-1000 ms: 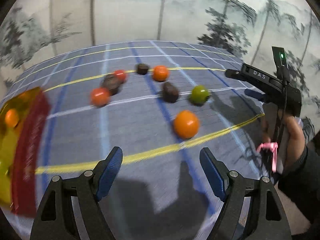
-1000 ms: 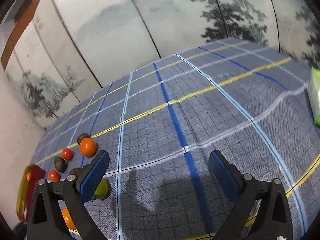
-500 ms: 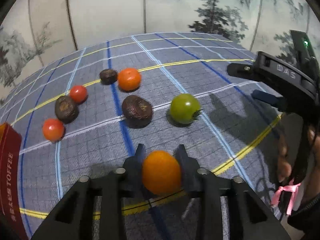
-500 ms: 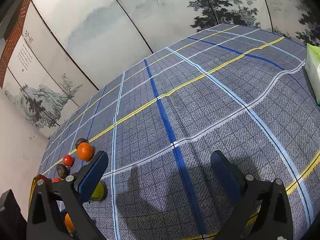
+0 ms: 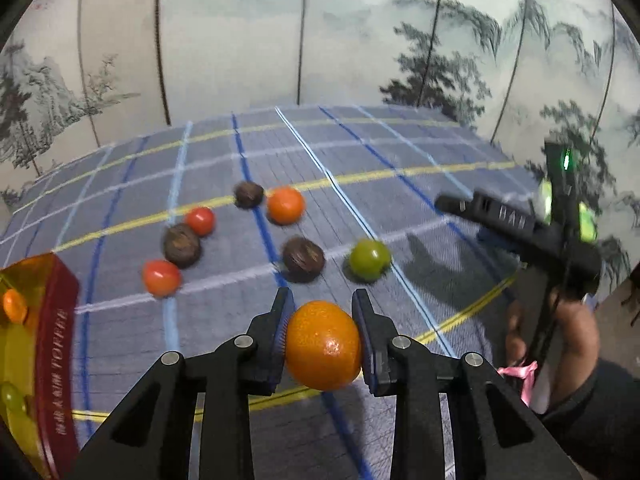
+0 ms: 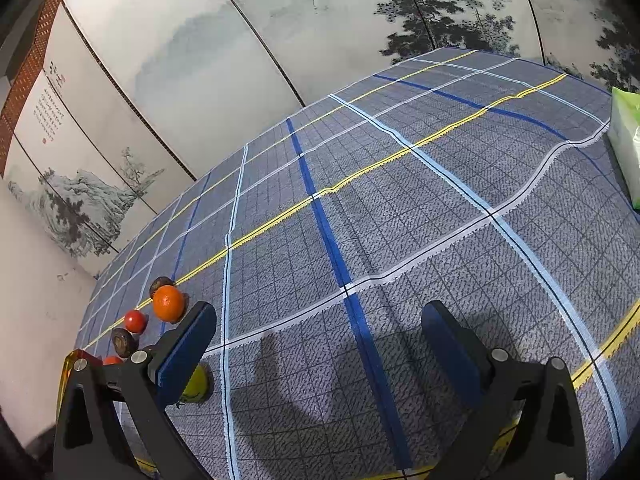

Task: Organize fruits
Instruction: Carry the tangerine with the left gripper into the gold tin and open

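Note:
My left gripper (image 5: 323,334) is shut on an orange mandarin (image 5: 323,345) and holds it above the checked cloth. Beyond it lie a green tomato (image 5: 370,260), three dark brown fruits (image 5: 303,259), two red tomatoes (image 5: 161,278) and a second mandarin (image 5: 285,205). A red-rimmed yellow box (image 5: 56,352) with fruit inside stands at the left edge. My right gripper (image 6: 318,344) is open and empty over bare cloth; it also shows in the left wrist view (image 5: 516,220), at the right. The mandarin (image 6: 169,303) and green tomato (image 6: 196,384) lie left of it.
A green and white tissue pack (image 6: 626,148) lies at the right edge of the cloth. A painted folding screen (image 5: 320,40) stands behind the table. The cloth (image 6: 400,220) has a wrinkle across the middle.
My left gripper closed on the near mandarin and has lifted it off the cloth. My right gripper stays open and has shifted only slightly.

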`<state>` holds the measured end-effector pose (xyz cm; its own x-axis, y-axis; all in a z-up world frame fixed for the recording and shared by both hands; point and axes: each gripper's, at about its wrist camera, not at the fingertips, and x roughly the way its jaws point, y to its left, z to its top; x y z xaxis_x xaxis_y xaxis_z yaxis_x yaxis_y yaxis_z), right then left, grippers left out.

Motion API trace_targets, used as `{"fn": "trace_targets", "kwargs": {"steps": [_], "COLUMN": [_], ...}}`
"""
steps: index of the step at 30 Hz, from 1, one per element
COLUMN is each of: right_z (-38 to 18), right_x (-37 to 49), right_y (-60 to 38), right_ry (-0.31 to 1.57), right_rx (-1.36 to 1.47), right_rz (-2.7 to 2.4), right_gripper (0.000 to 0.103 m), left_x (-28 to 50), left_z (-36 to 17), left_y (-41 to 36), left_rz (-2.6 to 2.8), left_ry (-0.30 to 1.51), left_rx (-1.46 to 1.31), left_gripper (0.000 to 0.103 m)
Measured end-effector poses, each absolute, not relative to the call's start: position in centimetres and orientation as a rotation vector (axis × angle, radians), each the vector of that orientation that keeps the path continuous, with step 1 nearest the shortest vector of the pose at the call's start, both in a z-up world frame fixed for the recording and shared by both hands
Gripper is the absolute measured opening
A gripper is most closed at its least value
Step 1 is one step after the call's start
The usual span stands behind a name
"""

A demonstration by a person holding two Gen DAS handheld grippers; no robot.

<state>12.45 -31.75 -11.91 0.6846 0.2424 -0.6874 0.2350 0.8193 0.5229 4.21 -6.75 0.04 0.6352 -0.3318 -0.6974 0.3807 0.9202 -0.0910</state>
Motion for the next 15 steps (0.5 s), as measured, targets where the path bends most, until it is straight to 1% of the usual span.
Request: {"fn": "trace_targets", "kwargs": {"steps": [6,15], "right_z": [-12.0,-11.9], "right_x": [12.5,12.6], "right_y": [-31.8,-31.7], "right_ry": [0.833,0.833], "right_rx": [0.627,0.628], "right_rz": [0.002,0.003], "right_gripper": [0.102,0.102], "left_x": [4.4,5.3], "left_z": [3.0,5.1], "left_y": [-3.9,1.7], "left_rz": [-0.365,-0.272], "left_ry": [0.732,0.7], "left_rx": [0.045,-0.004], "left_gripper": [0.031,0.031]}}
